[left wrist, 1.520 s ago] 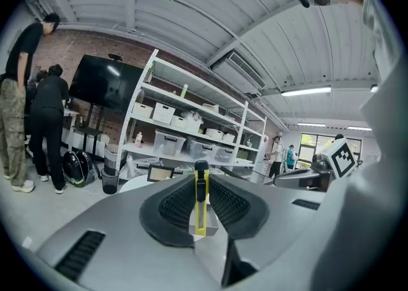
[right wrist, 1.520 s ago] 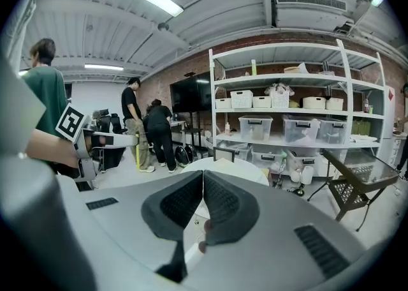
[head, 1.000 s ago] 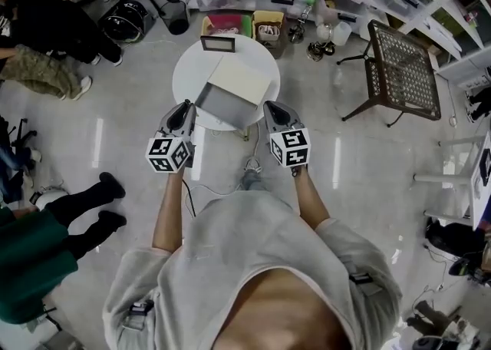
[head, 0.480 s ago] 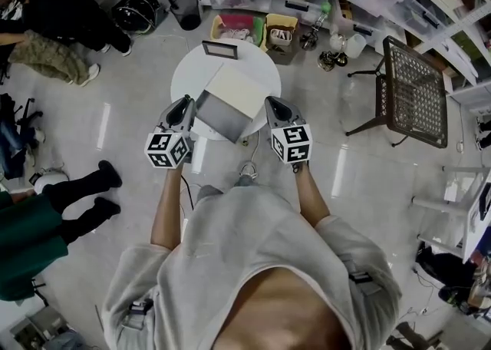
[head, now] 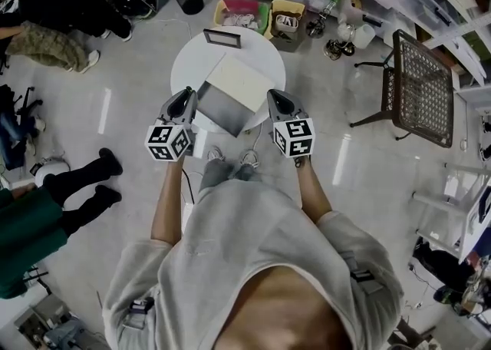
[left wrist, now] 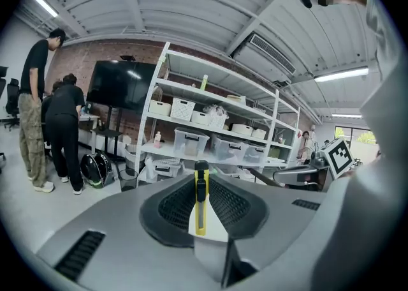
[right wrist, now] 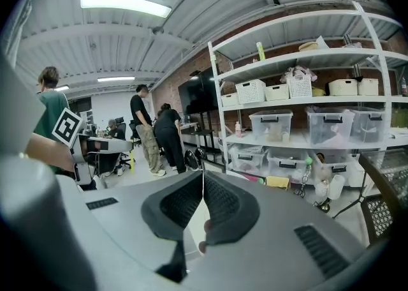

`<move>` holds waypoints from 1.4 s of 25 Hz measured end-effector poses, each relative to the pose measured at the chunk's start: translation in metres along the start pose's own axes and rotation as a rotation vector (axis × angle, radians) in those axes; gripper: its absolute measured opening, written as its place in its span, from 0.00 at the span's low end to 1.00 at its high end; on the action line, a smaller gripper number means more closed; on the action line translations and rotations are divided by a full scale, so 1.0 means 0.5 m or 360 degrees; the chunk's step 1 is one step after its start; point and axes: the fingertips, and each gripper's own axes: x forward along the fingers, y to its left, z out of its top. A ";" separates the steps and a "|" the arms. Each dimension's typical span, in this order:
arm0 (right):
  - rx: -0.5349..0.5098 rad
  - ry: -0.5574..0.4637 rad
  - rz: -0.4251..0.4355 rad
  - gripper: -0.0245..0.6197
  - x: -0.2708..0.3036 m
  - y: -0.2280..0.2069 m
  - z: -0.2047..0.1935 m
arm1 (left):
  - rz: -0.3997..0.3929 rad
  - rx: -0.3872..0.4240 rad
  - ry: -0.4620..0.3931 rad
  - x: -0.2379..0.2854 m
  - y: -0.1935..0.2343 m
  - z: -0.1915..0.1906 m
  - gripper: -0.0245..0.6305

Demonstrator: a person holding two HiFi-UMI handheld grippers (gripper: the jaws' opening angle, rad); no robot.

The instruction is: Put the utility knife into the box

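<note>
Knife [left wrist: 201, 203] clamped in left gripper [head: 185, 103] jaws, long axis along them, black end forward. Box [head: 224, 110] open on counter [head: 192, 64], just ahead and right of that gripper, between both. Right gripper [right wrist: 204, 184] jaws together, empty. Left nearer; judged a short forward-right reach

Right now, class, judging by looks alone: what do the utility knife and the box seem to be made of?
Utility knife: likely plastic, going by its smooth, bright yellow body and black slider; no blade is visible.
Box: probably cardboard, with matte cream and grey flat panels and straight edges; it is too small to be sure.
</note>
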 end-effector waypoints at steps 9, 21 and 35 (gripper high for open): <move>0.0028 0.0080 -0.0101 0.09 0.043 -0.013 -0.003 | -0.0138 0.0035 0.0136 0.067 0.035 -0.032 0.15; 0.0105 0.0224 -0.0221 0.09 0.065 -0.011 -0.056 | -0.0382 0.0147 0.0378 0.130 0.045 -0.120 0.15; 0.0171 0.0352 -0.0260 0.09 0.058 0.004 -0.143 | -0.0559 0.0353 0.0584 0.145 0.024 -0.227 0.15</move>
